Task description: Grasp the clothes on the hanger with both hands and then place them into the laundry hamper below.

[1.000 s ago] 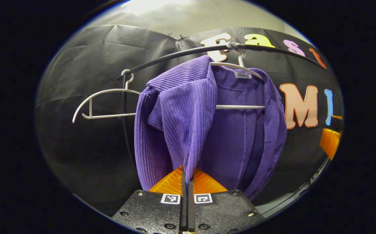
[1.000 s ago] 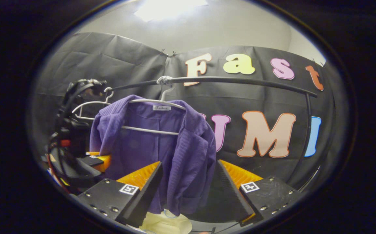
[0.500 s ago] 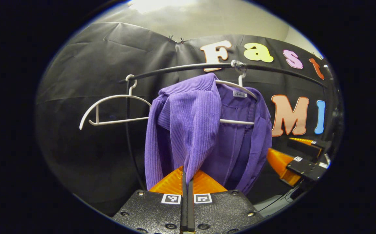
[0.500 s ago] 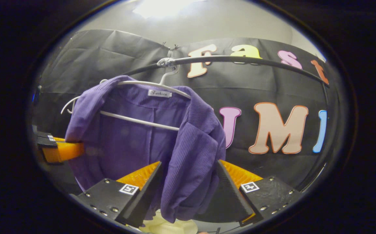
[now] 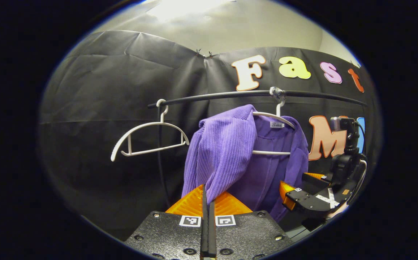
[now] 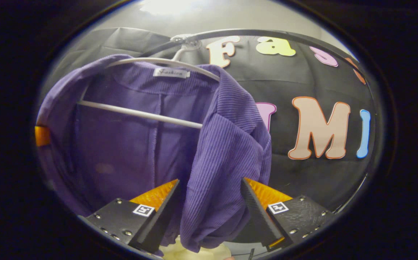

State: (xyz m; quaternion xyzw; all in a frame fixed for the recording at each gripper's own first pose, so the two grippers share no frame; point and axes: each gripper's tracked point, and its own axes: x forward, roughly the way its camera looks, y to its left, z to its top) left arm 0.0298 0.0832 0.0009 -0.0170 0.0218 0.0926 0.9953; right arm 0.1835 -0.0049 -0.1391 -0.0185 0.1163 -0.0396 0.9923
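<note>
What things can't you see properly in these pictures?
- Laundry hamper: right gripper view, only a pale bit under the purple jacket, cut off by the edge; cannot tell what it is.
- Left tool grip: left gripper view, the pinched fold hides the contact.
- Jacket's hem: left gripper view, behind the tool body.

purple ribbed jacket [image 5: 230, 151], white hangers [image 5: 147, 139], black rail [image 5: 230, 95], pale cream hamper [image 6: 198, 252]
</note>
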